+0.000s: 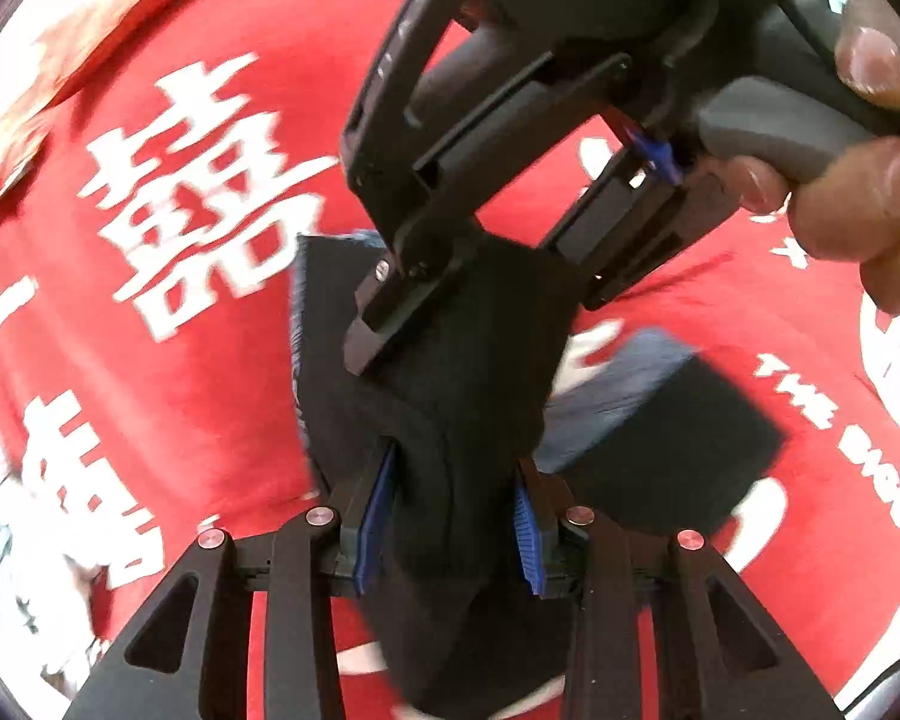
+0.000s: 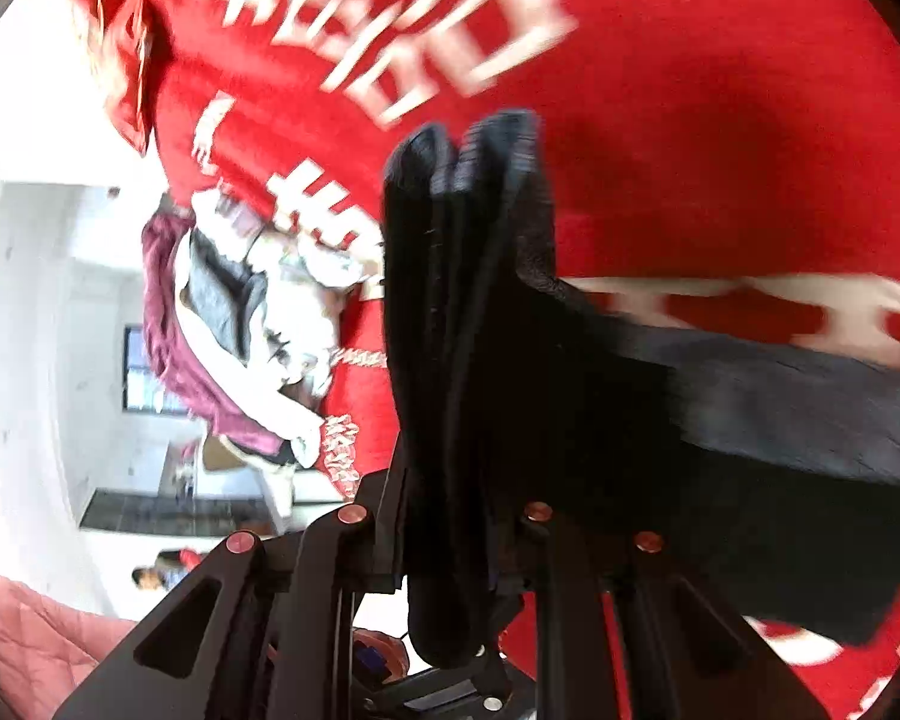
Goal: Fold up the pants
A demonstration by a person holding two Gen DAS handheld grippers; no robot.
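The black pants (image 1: pixel 456 384) hang bunched above a red cloth with white characters (image 1: pixel 168 276). My left gripper (image 1: pixel 456 516) is shut on a thick fold of the pants between its blue pads (image 1: pixel 525 525). My right gripper (image 1: pixel 480 300) shows above it in the left wrist view, held by a hand, its fingers on the same fabric. In the right wrist view my right gripper (image 2: pixel 459 540) is shut on a bunched fold of the pants (image 2: pixel 480 312), which stands up between its jaws and trails off to the right.
A heap of clothes (image 2: pixel 240 336) in maroon, grey and white lies at the edge of the red cloth (image 2: pixel 720 120). A pink quilted fabric (image 2: pixel 24 642) is at the lower left. A white room with a person (image 2: pixel 150 576) lies beyond.
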